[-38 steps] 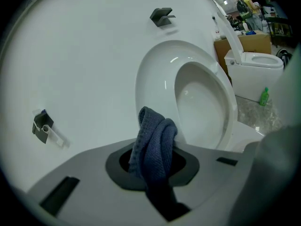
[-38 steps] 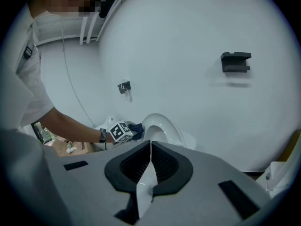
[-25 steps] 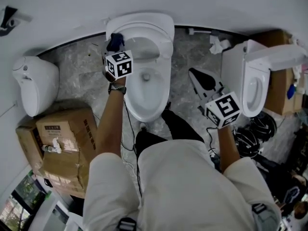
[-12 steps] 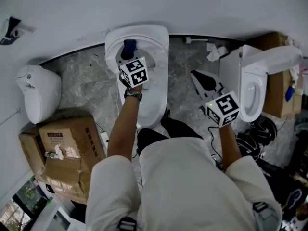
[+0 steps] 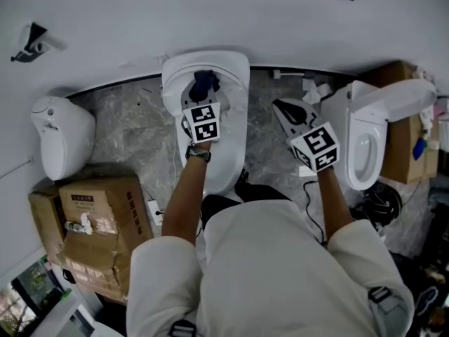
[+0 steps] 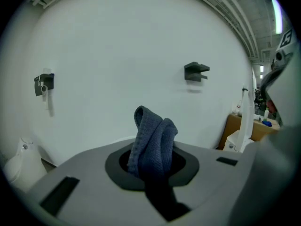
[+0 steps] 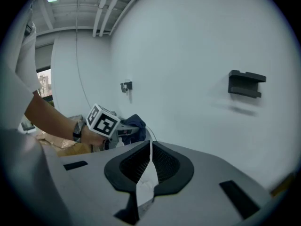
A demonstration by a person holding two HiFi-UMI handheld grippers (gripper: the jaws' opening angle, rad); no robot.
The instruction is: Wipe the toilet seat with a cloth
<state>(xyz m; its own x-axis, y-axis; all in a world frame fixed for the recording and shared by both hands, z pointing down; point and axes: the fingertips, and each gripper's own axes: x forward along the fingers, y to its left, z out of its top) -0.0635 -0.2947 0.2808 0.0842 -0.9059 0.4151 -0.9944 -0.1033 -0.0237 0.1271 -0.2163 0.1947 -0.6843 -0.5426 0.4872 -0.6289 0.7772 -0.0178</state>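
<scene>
Toilet (image 5: 237,97) on marble flr (image 5: 126,121), white wall (image 5: 210,12)

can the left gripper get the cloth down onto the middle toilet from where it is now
Probably yes. The left gripper hangs right above the toilet with the blue cloth clamped in its jaws, and nothing shows between cloth and rim.

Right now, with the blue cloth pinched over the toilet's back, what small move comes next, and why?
Probably lower the left gripper so the blue cloth presses on the toilet seat, then drag along the rim. The jaws clamp the cloth, yet the left gripper view shows only wall behind it, so it seems lifted. The right gripper is shut, empty.
</scene>
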